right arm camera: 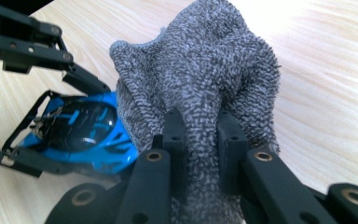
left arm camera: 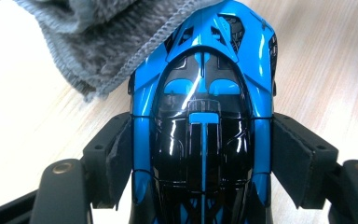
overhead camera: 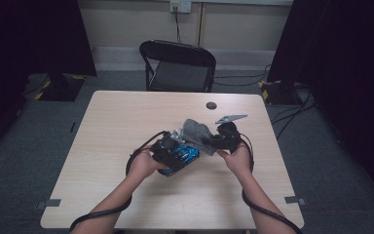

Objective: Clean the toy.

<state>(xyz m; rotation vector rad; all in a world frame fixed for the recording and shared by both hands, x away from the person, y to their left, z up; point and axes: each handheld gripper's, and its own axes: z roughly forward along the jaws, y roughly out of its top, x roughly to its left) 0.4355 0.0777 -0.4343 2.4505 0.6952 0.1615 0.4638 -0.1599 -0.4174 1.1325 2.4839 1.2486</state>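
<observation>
Blue-and-black toy car (left arm camera: pixel 204 135) sits clamped between the left gripper (left arm camera: pixel 204 158) fingers, pads pressing both flanks, held just above the counter (overhead camera: pixel 126 122) near its middle. Grey terry cloth (right arm camera: pixel 205 88) is bunched and pinched tight in the right gripper (right arm camera: pixel 200 144), fingers closed about as far as they go on the wad. In the left gripper view the cloth edge drapes over the car's far end; in the right gripper view cloth and car touch. My read: wiping is under way, cloth has reached only one end of the car. Roof and sides look glossy but I can't tell if they've been wiped. Left to do: pass over the rest of the body, then set both down
</observation>
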